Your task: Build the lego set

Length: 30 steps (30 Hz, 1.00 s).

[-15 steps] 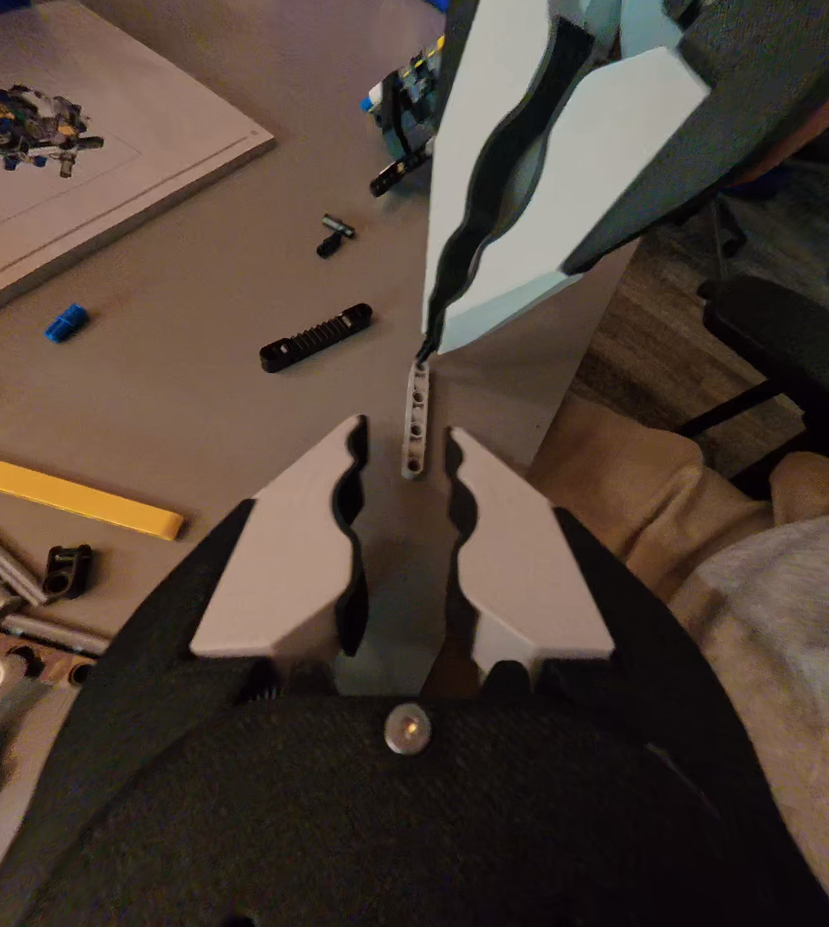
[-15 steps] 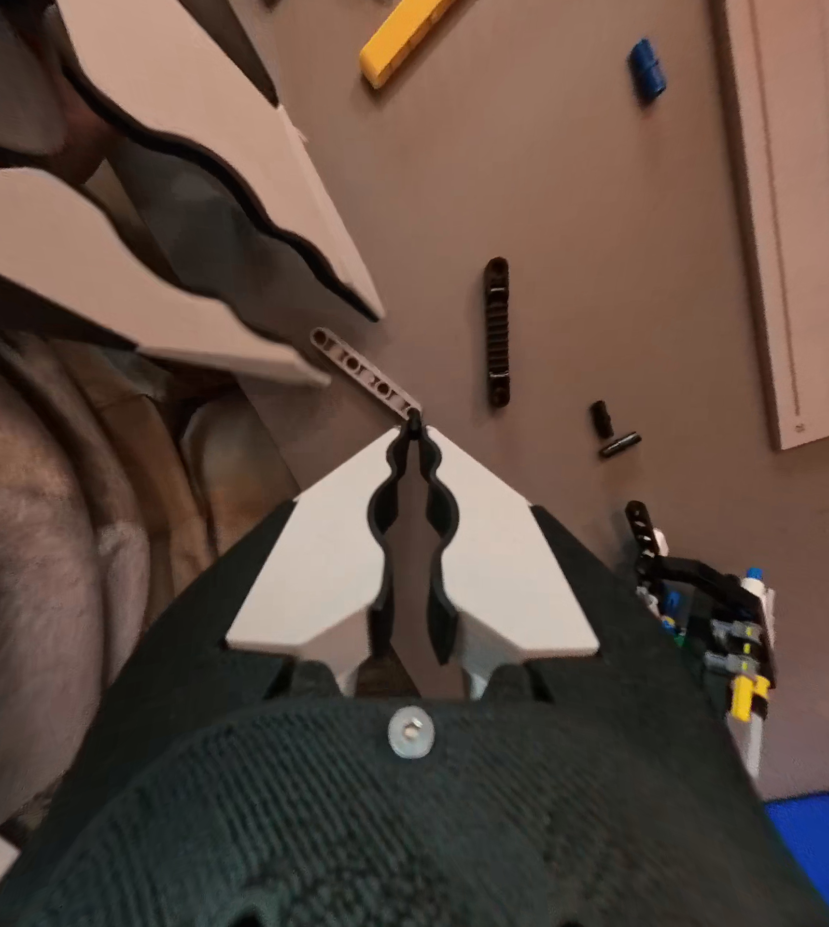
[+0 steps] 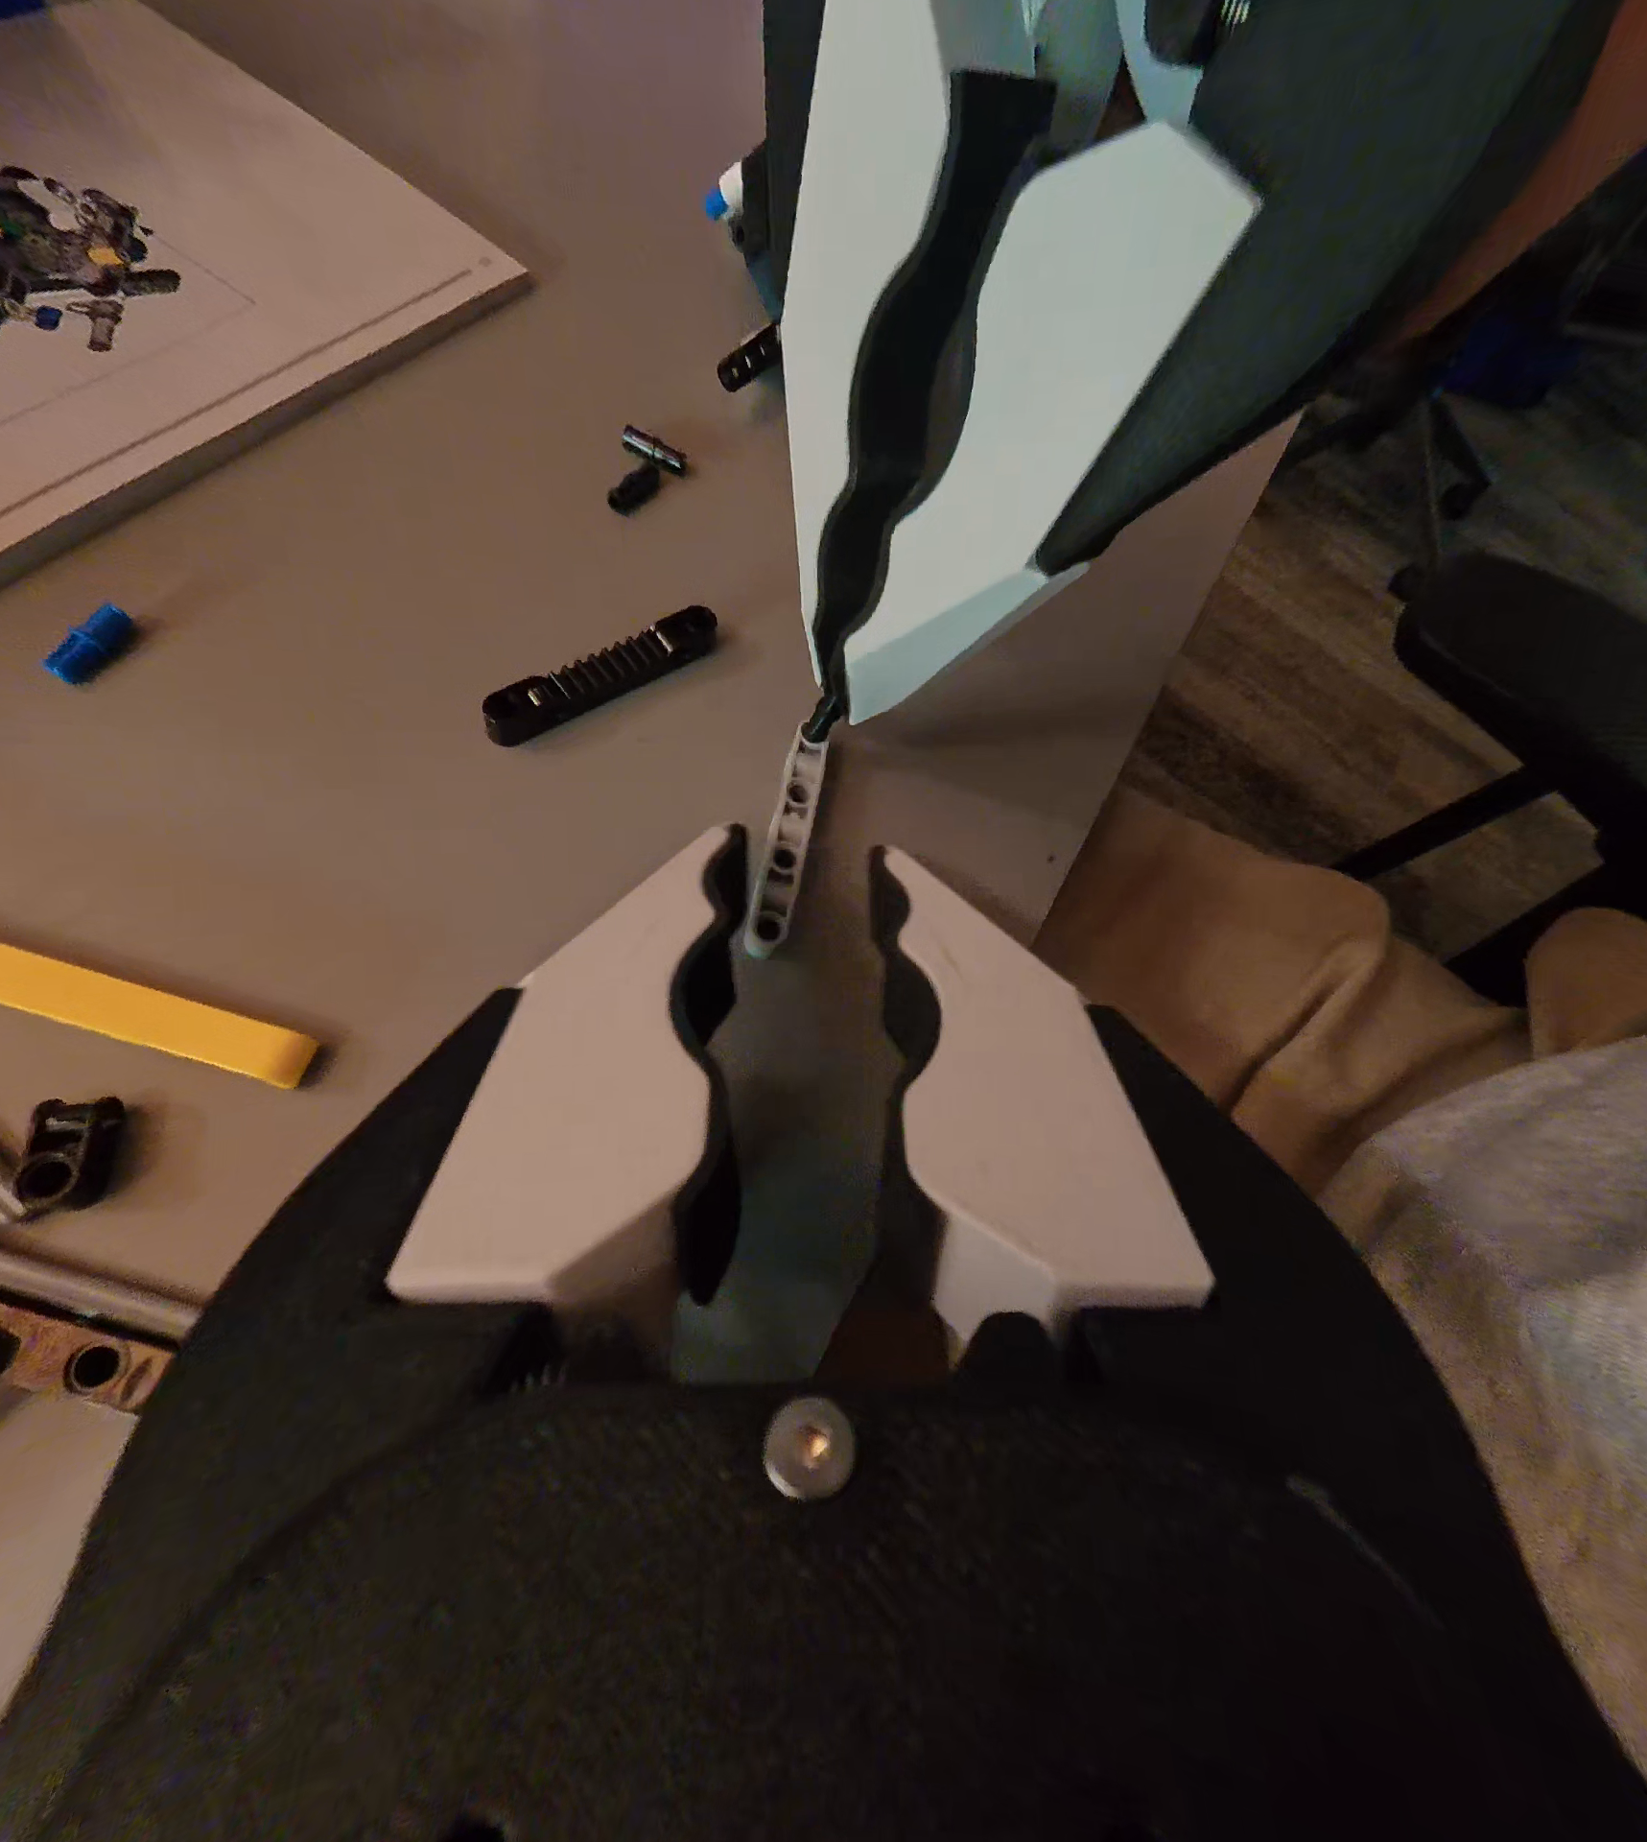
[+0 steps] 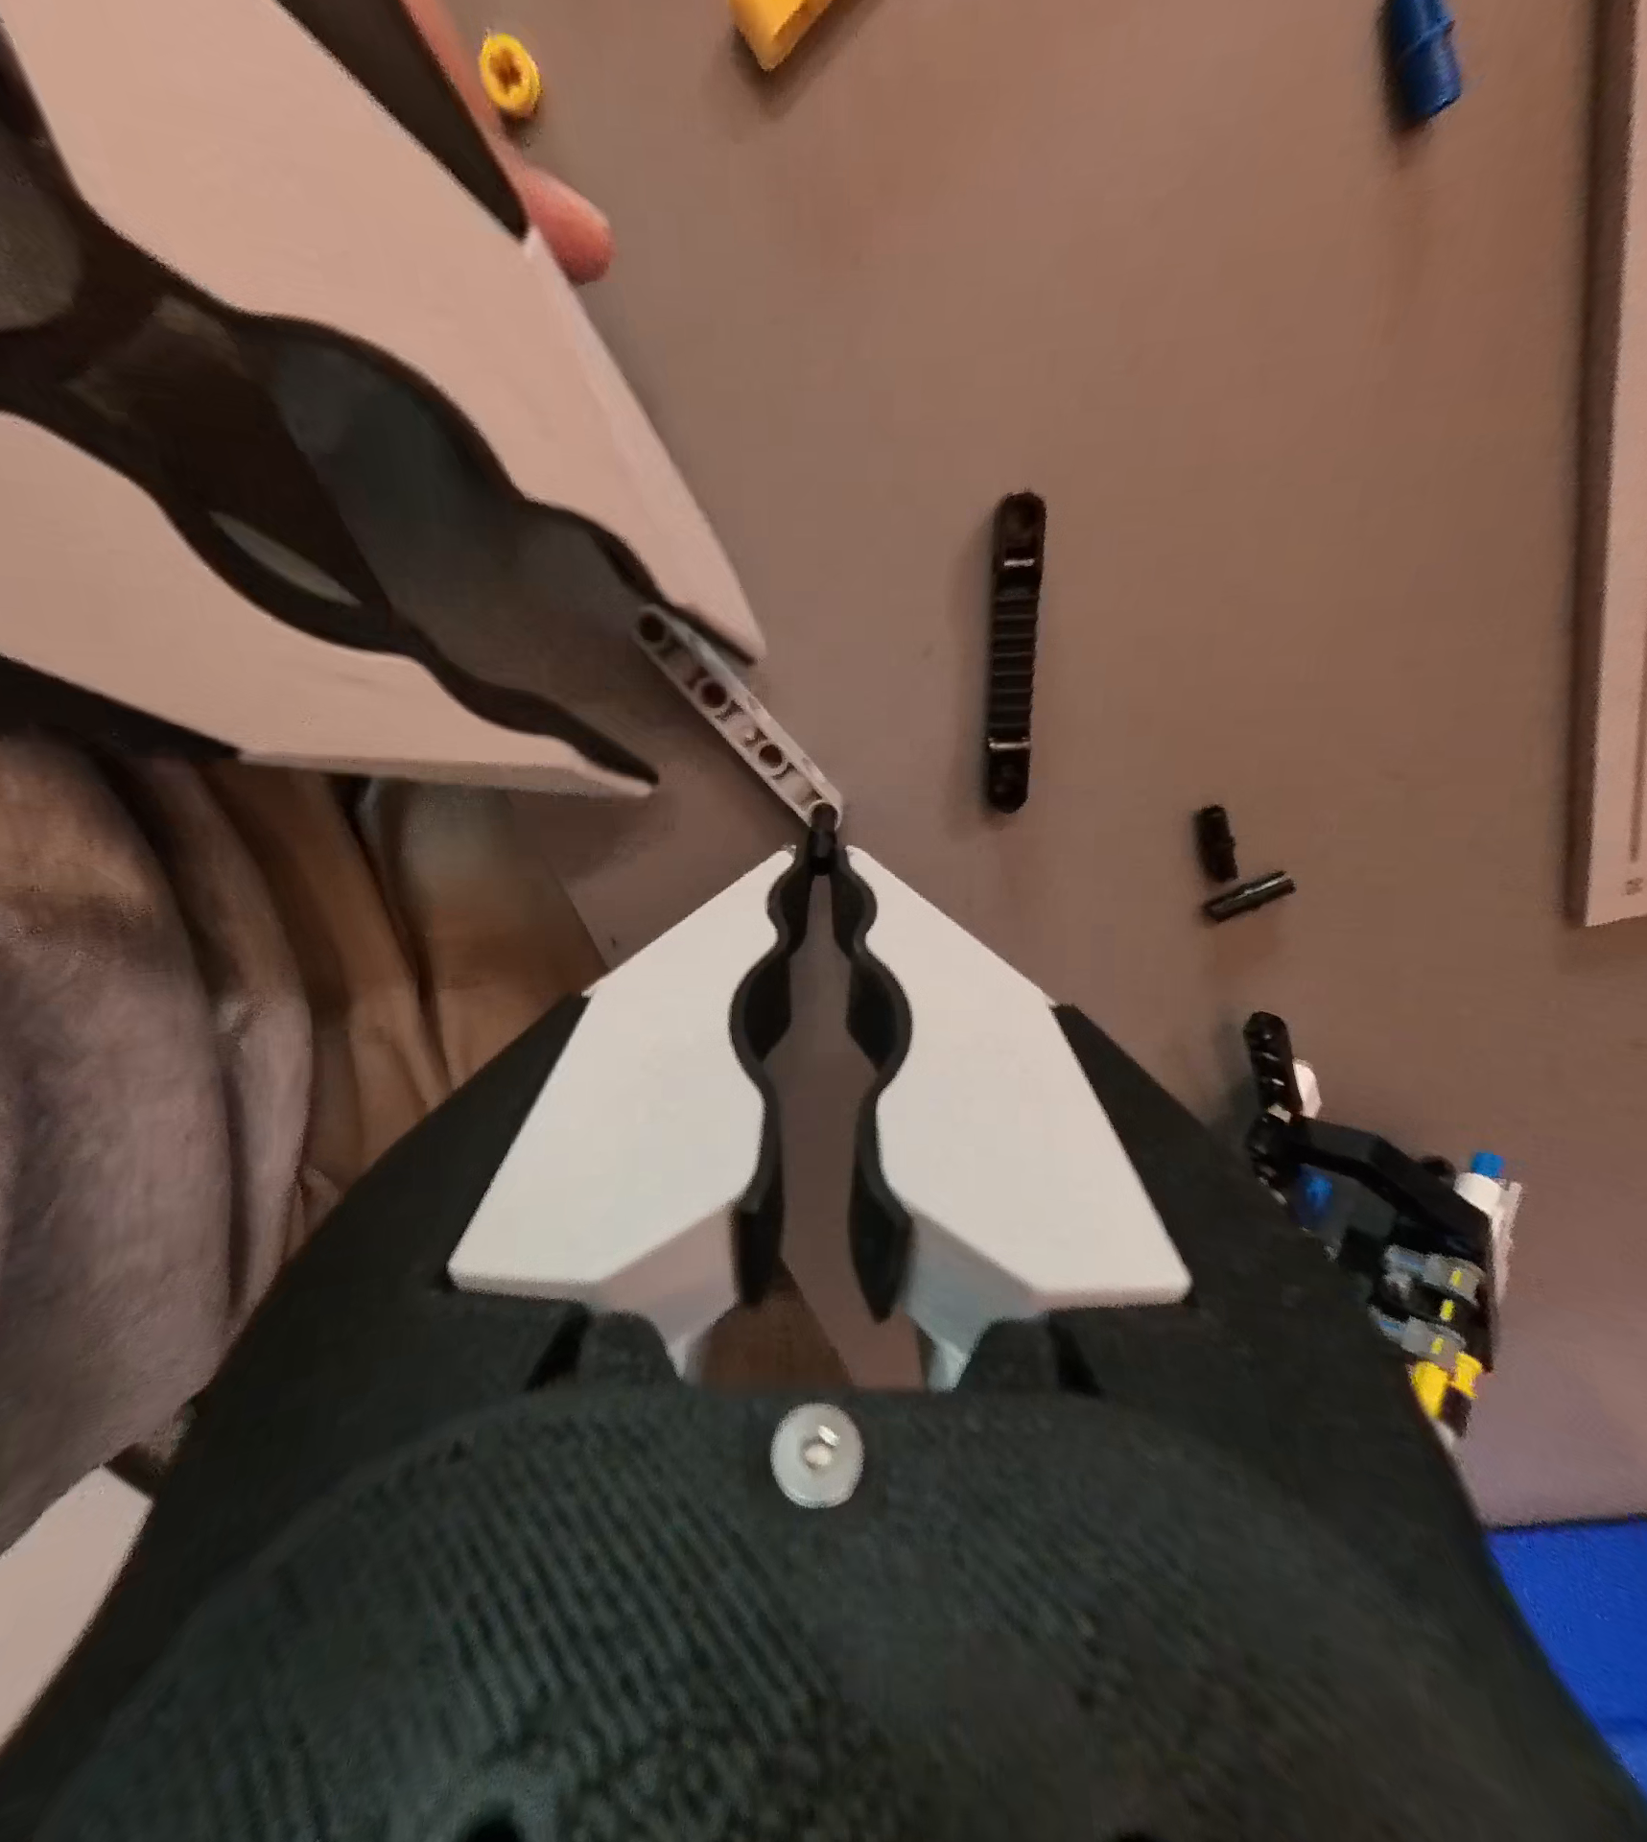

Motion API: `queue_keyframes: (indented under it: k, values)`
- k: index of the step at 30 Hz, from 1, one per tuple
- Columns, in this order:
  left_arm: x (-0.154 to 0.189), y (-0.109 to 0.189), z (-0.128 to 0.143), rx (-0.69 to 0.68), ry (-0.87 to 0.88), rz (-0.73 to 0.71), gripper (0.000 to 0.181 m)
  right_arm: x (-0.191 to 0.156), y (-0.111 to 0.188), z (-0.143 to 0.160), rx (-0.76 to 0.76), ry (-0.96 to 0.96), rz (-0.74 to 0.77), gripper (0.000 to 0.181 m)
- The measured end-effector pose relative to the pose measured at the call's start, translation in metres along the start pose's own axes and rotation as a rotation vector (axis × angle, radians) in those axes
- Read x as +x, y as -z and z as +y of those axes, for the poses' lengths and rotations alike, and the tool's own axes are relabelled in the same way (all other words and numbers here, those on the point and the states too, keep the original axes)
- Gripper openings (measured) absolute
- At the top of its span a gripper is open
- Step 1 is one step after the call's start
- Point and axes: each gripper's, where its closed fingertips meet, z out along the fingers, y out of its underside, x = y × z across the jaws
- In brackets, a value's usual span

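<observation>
A thin grey holed beam (image 3: 784,847) has a small black pin (image 4: 821,827) stuck in its far end. My right gripper (image 4: 824,852) is shut on that pin and holds the beam out in front of it; it also shows in the left wrist view (image 3: 829,698). My left gripper (image 3: 804,857) is open. The beam's near end lies between its fingers, close to the left one, which does not clamp it. In the right wrist view the left gripper (image 4: 699,713) comes in from the upper left around the beam (image 4: 739,718).
On the grey table lie a black gear rack (image 3: 600,673), two small black pins (image 3: 650,468), a blue pin (image 3: 92,643), a yellow beam (image 3: 101,1002) and an instruction booklet (image 3: 201,299). A part-built model (image 4: 1377,1216) stands at the right. The table edge (image 3: 1148,698) is close by.
The left gripper has moved forward, so the beam's end now lies deeper between its open fingers. The beam has tilted slightly. The right gripper stays shut on the pin.
</observation>
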Motion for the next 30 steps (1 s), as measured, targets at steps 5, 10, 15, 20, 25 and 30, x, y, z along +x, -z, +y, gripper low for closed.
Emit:
queue_keyframes:
  k: [5, 10, 15, 20, 25, 30]
  values:
    - [-0.001, -0.004, -0.004, 0.001, 0.024, -0.013, 0.029, 0.0, 0.0, 0.0, -0.065, -0.002, -0.022, 0.003]
    - [-0.001, -0.01, -0.002, -0.033, 0.06, -0.003, 0.004, 0.002, 0.0, -0.001, -0.123, -0.004, -0.035, 0.003]
    - [-0.001, -0.01, -0.001, -0.03, 0.022, -0.03, 0.004, 0.001, 0.0, 0.0, -0.172, -0.011, -0.053, 0.003]
    - [0.001, -0.011, 0.0, -0.039, 0.026, -0.007, 0.0, 0.002, -0.001, -0.001, -0.207, -0.036, -0.056, 0.002]
    - [0.002, -0.011, 0.0, -0.037, 0.025, -0.004, 0.0, 0.001, -0.003, 0.001, -0.235, -0.044, -0.049, 0.002]
    - [0.005, -0.01, 0.0, -0.032, 0.038, 0.037, 0.0, 0.0, -0.001, 0.002, -0.254, -0.056, -0.033, 0.002]
